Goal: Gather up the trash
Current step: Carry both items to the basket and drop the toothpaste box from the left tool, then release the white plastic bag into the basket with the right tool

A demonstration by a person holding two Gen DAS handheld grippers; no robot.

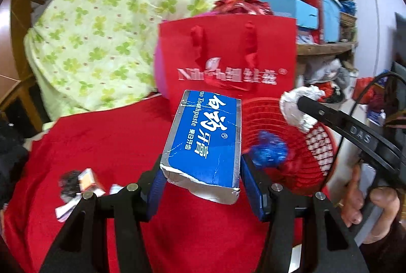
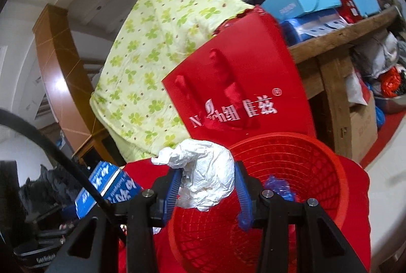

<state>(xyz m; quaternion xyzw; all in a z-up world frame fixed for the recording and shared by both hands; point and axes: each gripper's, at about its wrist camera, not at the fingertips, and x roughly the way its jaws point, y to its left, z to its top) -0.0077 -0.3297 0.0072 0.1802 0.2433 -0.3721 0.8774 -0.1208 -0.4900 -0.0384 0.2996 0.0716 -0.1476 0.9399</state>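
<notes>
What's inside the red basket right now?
One crumpled blue wrapper lies inside the red basket. The white paper wad hangs over the rim, clamped in the right gripper, not dropped. The wad and fingers hide part of the bottom.

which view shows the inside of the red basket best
The right wrist view: it looks down into the red basket, showing its mesh wall and a blue wrapper inside. The left wrist view catches the basket partly, behind the toothpaste box.
</notes>
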